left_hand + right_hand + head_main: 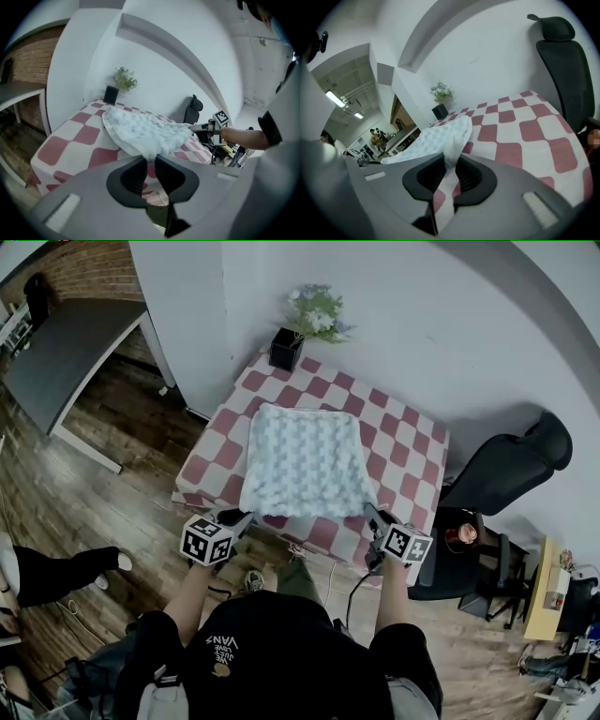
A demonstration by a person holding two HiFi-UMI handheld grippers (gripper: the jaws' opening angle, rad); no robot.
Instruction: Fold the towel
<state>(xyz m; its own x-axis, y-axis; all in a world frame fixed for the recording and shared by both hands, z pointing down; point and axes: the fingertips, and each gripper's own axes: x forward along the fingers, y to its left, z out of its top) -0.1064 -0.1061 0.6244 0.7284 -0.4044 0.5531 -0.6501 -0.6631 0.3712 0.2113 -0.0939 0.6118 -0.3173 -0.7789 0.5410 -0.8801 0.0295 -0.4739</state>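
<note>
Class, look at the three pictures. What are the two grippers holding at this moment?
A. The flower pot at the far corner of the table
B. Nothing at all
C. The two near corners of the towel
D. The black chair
C: the left gripper and the right gripper each have their jaws closed on a near corner of the towel.

text: "VANS", upside down | on: black shirt (222, 645) | other: none legible
</note>
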